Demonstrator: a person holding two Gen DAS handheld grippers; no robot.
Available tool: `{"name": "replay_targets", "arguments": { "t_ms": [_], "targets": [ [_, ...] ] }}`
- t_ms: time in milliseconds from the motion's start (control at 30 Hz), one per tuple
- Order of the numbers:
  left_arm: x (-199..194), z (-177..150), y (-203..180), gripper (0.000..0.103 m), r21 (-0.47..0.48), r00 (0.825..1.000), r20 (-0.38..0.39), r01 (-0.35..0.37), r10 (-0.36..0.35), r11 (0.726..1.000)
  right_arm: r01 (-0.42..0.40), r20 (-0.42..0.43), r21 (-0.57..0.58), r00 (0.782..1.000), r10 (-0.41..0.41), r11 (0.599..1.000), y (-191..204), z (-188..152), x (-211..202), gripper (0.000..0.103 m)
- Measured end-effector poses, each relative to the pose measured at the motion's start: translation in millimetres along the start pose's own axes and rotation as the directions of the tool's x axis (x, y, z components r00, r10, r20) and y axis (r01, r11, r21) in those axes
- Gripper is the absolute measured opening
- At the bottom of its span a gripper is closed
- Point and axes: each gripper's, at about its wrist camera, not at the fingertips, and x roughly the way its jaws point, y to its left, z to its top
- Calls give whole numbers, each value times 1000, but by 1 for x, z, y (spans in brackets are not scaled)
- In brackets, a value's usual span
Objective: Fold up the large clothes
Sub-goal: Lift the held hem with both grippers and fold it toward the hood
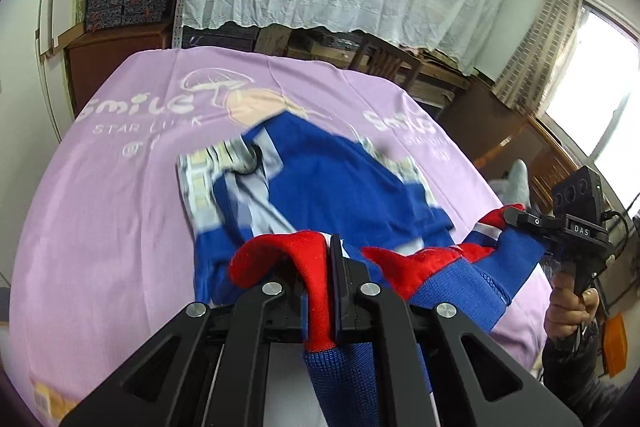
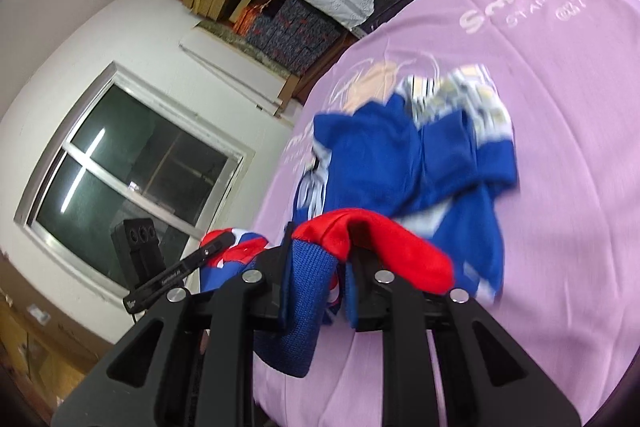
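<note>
1. The left gripper (image 1: 326, 267) has its jaws clamped on the red-lined edge of the blue knitted garment with red and white trim (image 1: 320, 195); the cloth runs down between the jaws toward the camera.
2. The right gripper (image 2: 344, 259) likewise pinches a blue ribbed fold of that edge, red lining draped over one jaw.
3. The rest of the garment lies bunched on the lilac printed sheet (image 1: 100, 207) covering the bed, blurred, so it looks to be in motion.
4. Risk: the two grips sit on thick, doubled cloth, and a sharp pull could let one corner slip out, leaving the fold crooked.
5. Risk: the bunched far end may drag and crease rather than lay flat, and the loose sheet could ruck up beneath it.
6. Readable writing: the sheet says "Smile" and "STAR LUCK"; the right gripper's body, seen from the left wrist, carries "DAS".
</note>
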Motion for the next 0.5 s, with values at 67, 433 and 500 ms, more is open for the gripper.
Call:
{"name": "replay_targets", "arguments": {
  "t_ms": [67,433,500],
  "targets": [
    [12,15,8,8,-27,1000,-7,-5,5,1000,4,4,29,1000,-4,1000,-8,25,13,19],
    [115,53,78,8,-224,988,-123,-119,93,967,127,-30,177,992,-124,976,-79,111,117,19],
    [140,40,95,8,-288,981,-189,-100,46,953,162,-52,193,987,-154,968,-98,109,132,19]
  ]
}}
